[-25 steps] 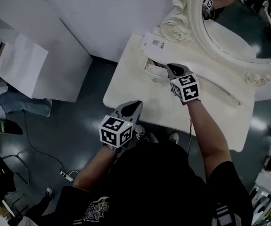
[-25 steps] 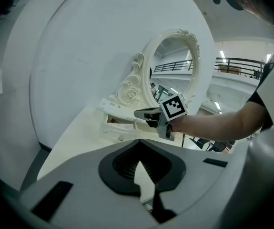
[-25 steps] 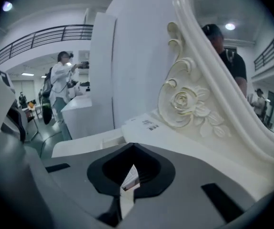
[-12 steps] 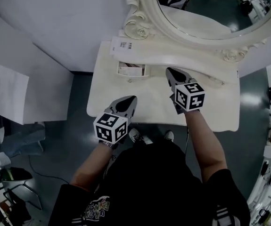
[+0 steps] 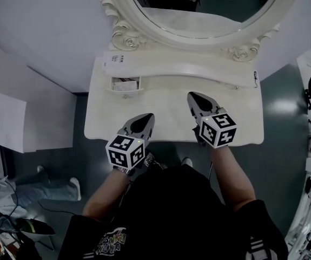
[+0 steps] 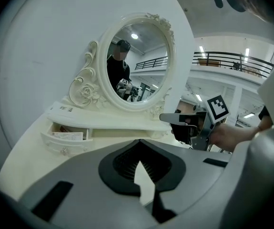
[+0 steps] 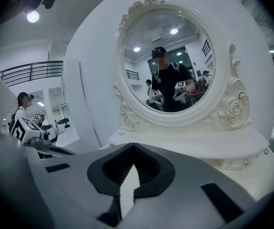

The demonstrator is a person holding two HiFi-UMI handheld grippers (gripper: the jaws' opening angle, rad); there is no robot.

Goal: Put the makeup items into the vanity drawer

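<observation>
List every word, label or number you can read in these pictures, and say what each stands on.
Nothing is legible.
White label on the vanity shelf: print too small.
Packet in the open drawer: print blurred.
Shirt print: blurred, partly hidden.
Left gripper and right gripper: square marker patterns only, no words.

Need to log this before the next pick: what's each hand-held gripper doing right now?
Left hand-held gripper: closed, holding nothing.
Right hand-held gripper: closed, holding nothing.
</observation>
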